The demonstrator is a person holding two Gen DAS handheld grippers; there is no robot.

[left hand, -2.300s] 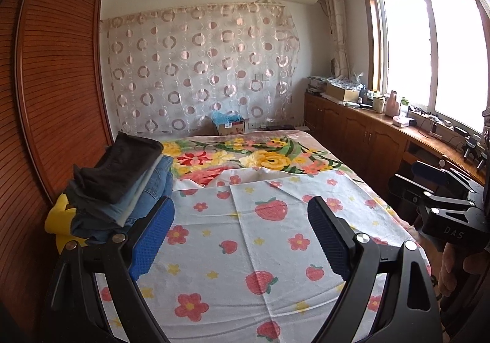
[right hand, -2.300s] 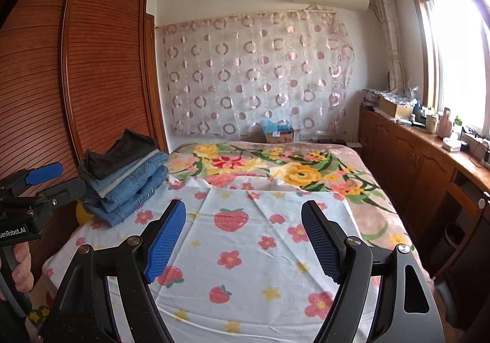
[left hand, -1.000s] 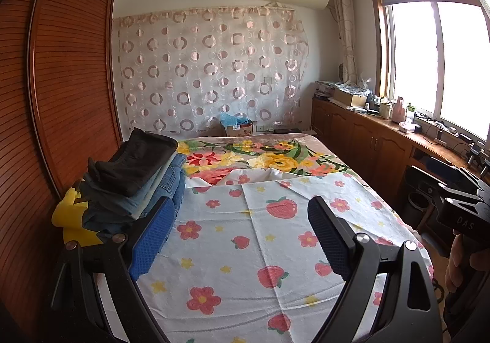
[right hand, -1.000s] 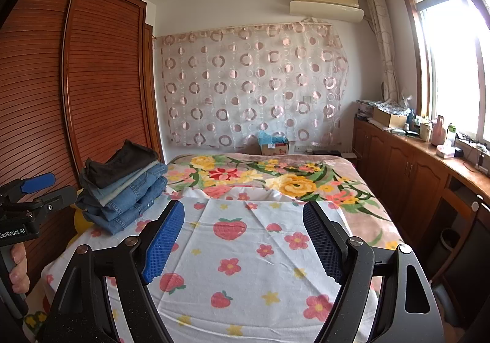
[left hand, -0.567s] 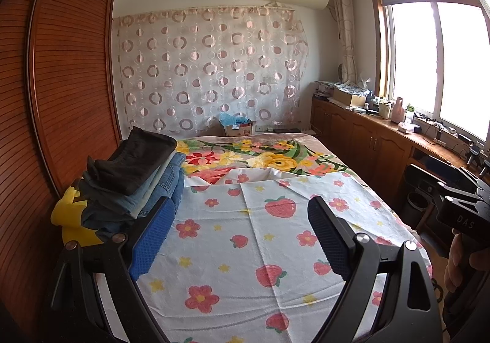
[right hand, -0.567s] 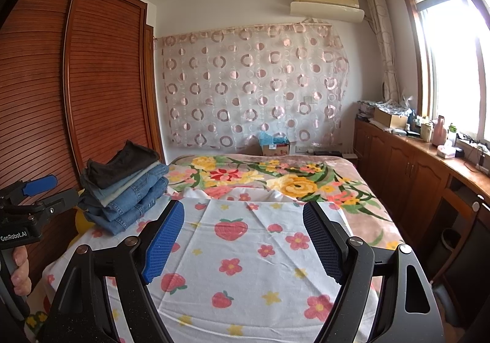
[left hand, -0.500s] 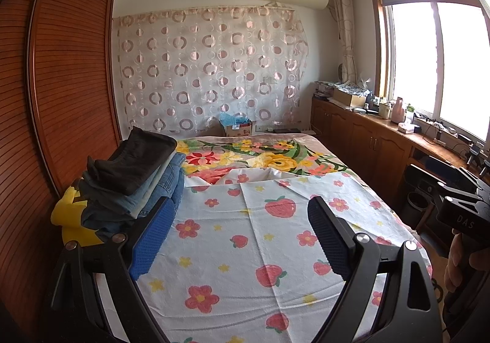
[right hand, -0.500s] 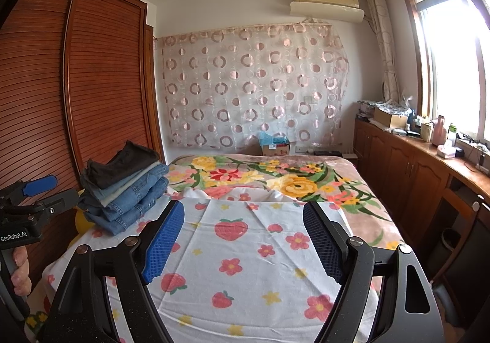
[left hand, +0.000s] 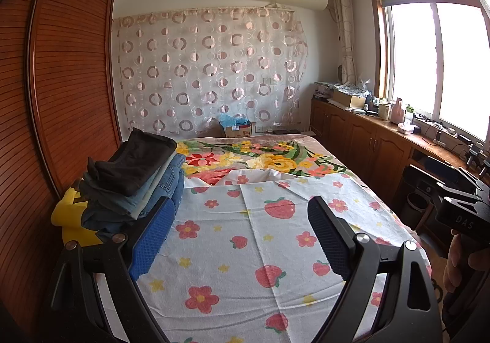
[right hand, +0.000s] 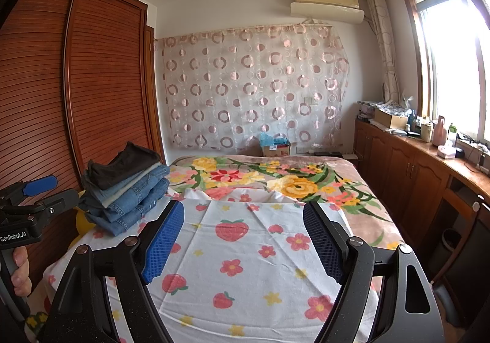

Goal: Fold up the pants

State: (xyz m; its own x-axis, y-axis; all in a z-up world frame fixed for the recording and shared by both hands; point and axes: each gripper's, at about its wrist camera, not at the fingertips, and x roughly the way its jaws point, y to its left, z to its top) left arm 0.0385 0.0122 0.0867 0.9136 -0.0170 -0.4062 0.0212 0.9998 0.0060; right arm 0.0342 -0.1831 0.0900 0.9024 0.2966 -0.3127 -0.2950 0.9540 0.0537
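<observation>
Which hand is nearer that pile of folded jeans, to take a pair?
Probably the left gripper: the stack of folded pants lies just beyond its left finger. The right gripper sits farther right. Both are open, empty.

We see a white sheet (left hand: 245, 251) printed with red strawberries, pink-red flowers and little yellow stars, and behind it a pinkish blanket (left hand: 269, 156) with big yellow and red blooms and green leaves. The pants stack (right hand: 128, 186) goes blue denim at the bottom, a pale grey-green layer, then a black pair on top, and in the left wrist view something bright yellow (left hand: 69, 214) pokes out under it. The curtain (right hand: 254, 85) is sheer cream with pink and brown rings and dots. The wardrobe (right hand: 92, 82) is reddish-brown slatted wood. Both the left gripper (left hand: 242, 238) and the right gripper (right hand: 245, 238) are black with blue textured pads.
</observation>
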